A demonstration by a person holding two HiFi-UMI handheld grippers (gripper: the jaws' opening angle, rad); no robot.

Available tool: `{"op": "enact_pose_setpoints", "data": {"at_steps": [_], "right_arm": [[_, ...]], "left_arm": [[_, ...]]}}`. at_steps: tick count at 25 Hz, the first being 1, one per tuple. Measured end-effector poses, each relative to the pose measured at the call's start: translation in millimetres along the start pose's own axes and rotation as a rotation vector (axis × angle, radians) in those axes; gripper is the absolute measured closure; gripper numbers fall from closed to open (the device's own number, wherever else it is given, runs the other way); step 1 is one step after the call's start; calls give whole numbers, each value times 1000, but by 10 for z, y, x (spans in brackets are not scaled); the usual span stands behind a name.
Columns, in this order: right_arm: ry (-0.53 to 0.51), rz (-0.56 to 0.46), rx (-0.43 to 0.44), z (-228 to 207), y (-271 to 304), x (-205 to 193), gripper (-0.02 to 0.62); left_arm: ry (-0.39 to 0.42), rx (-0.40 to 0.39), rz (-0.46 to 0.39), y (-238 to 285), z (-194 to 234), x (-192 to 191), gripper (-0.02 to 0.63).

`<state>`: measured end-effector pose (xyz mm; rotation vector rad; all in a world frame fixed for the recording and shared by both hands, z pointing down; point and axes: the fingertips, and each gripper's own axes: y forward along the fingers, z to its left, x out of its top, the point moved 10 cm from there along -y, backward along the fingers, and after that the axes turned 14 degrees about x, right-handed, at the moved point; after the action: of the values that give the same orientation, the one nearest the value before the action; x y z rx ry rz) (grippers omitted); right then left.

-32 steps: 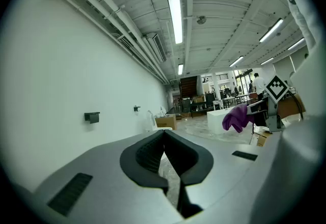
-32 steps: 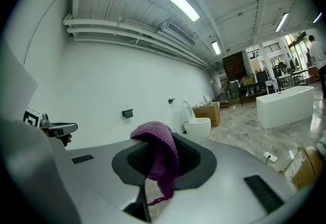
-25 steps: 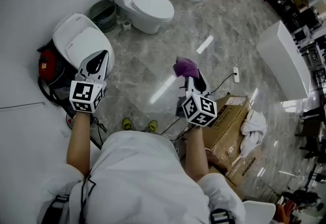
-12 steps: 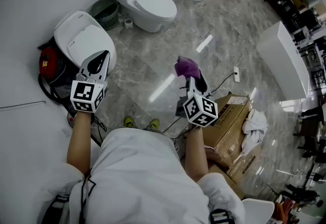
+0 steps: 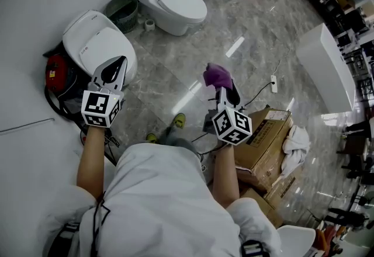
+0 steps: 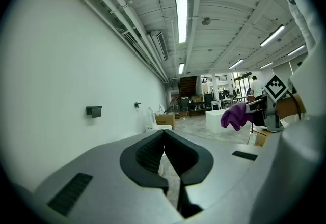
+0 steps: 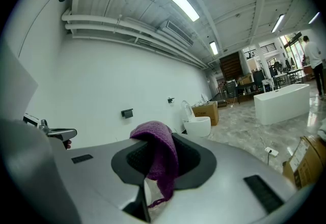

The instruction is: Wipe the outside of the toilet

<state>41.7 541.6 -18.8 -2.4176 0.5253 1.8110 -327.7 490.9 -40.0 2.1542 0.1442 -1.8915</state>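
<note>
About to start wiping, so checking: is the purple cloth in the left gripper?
No, the purple cloth is pinched in the right gripper; the left gripper is shut on nothing.

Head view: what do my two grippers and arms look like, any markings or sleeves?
Both the left gripper and right gripper have pale grey shells, black on the inside, each carrying a white cube with black square markers. The person wears a white short-sleeved top; the forearms are bare.

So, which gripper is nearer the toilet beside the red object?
Left. The left gripper is at the toilet's front rim; the right gripper, with the purple cloth, is over the floor.
</note>
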Motion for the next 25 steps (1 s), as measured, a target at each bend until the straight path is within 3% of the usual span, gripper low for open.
{"op": "enact_pose_setpoints", "data": {"at_steps": [7, 14, 25], "right_arm": [[5, 4, 11, -105, 406, -28, 508], [12, 10, 26, -472, 968, 74, 508], [58, 53, 49, -1584, 2078, 357, 506]], "left_arm": [[4, 3, 18, 313, 110, -83, 589], [26, -9, 37, 967, 29, -55, 589], [33, -3, 108, 2474, -373, 38, 589]]}}
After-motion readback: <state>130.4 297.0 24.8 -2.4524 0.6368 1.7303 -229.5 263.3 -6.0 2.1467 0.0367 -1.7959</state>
